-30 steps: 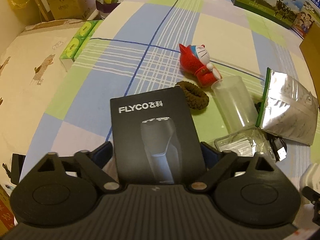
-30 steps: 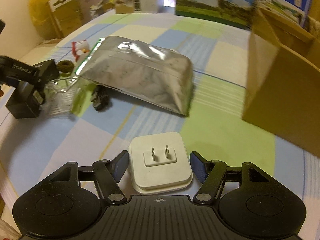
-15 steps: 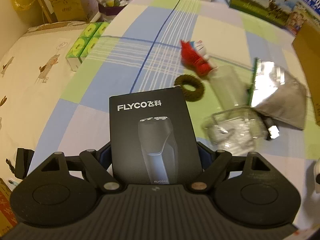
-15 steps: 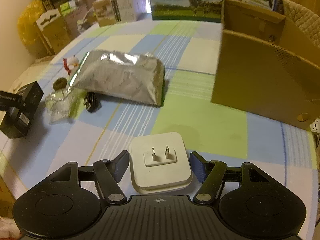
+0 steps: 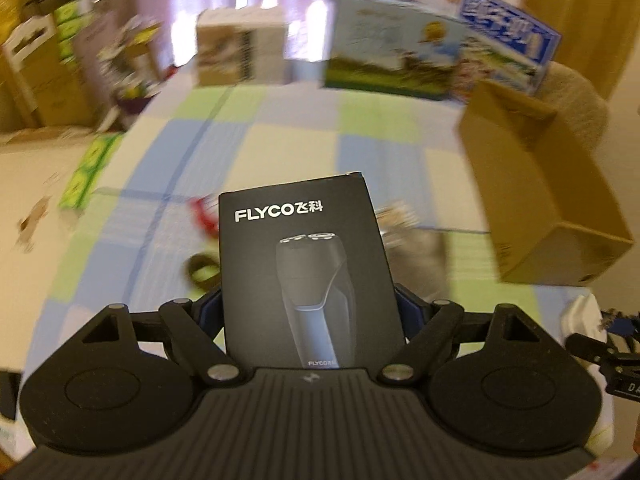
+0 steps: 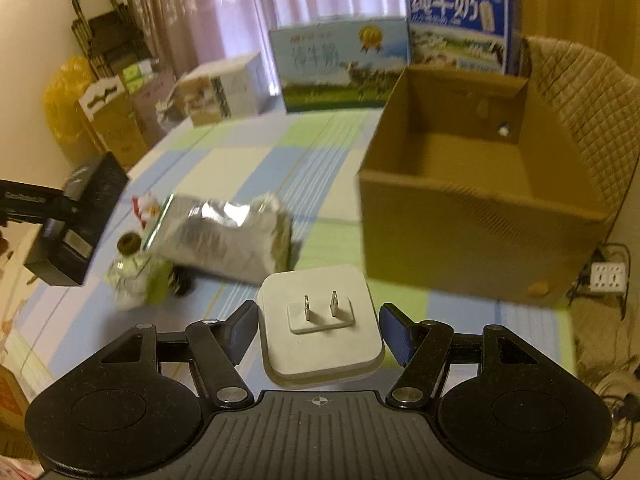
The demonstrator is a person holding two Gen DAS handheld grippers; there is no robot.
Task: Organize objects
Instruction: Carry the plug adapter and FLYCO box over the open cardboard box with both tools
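— What's written on that black rectangular cardboard box (image 5: 308, 276) the left tongs (image 5: 308, 312) have got?

— "FLYCO" in white capitals, two Chinese characters after it, a picture of an electric shaver below, and "FLYCO" again small at the bottom. The blue pads are clenched on its two sides and it stands upright between them, held up off the checked blue, green and white cloth (image 5: 280, 128).

— And the right tongs (image 6: 318, 330)?

— A white square plug adapter with two flat metal prongs (image 6: 320, 330) sits between them, prongs facing up. The left pad looks pressed to it; on the right I can't tell whether the pad touches, so I can't say if it's truly gripped.

— Anything else readable?

— Ahead of the right tongs, past the open brown cardboard box (image 6: 472, 232), a blue carton (image 6: 460, 24) reads "纯牛奶". The landscape-printed carton (image 6: 340, 64) beside it has the same words, fainter.

— Does one camera show more?

— The right one looks down into the brown box, ahead and to the right of its tongs; the floor looks bare. It also shows the silver foil pouch (image 6: 228, 236) ahead-left, a red and white toy figure (image 6: 144, 208) beyond it, crumpled clear plastic (image 6: 134, 276), and the shaver box seen side-on in the left tongs at far left. The left camera is smeared with blur; the shaver box hides most of those things, and the brown box shows only from outside, ahead-right.
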